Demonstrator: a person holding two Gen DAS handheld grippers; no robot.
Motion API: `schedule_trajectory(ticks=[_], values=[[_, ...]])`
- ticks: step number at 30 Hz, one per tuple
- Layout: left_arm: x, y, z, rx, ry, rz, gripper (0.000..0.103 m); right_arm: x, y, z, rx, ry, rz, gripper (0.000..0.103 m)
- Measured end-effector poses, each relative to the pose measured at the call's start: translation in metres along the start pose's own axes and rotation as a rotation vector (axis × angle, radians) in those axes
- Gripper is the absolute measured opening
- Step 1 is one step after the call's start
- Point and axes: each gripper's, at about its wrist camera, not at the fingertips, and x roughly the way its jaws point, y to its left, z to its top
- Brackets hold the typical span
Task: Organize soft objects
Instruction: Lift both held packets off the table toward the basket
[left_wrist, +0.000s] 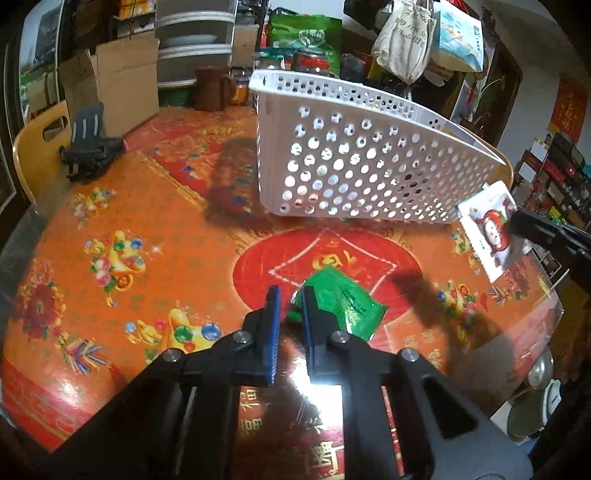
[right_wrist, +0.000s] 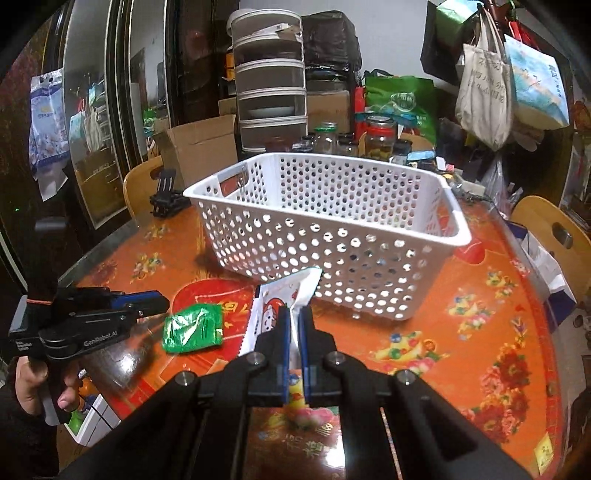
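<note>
A green foil packet (left_wrist: 343, 306) lies flat on the orange table; it also shows in the right wrist view (right_wrist: 192, 328). My left gripper (left_wrist: 290, 299) is open just over the packet's near left corner, nothing between its blue pads; it shows from the side in the right wrist view (right_wrist: 153, 301). My right gripper (right_wrist: 294, 315) is shut on a white packet with a red cartoon figure (right_wrist: 280, 299), held above the table in front of the white perforated basket (right_wrist: 332, 236). The white packet (left_wrist: 489, 230) and basket (left_wrist: 354, 162) also show in the left wrist view.
A black clamp-like stand (left_wrist: 88, 147) sits at the table's far left edge by a wooden chair (left_wrist: 35, 147). Behind the table are a cardboard box (right_wrist: 199, 147), glass jars (right_wrist: 378, 136), stacked containers (right_wrist: 271, 81) and hanging bags (right_wrist: 484, 85). Another chair (right_wrist: 554, 232) stands at right.
</note>
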Motion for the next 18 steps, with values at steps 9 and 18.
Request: schedule_trajectory(ticks=[9, 18], values=[[0.000, -0.021, -0.006, 0.083, -0.020, -0.056, 0.083, 0.002, -0.005, -0.002, 0.019, 0.003, 0.003, 0.004], [0.026, -0.043, -0.007, 0.155, 0.028, -0.014, 0.083, 0.000, -0.012, -0.005, 0.037, -0.002, 0.002, 0.004]])
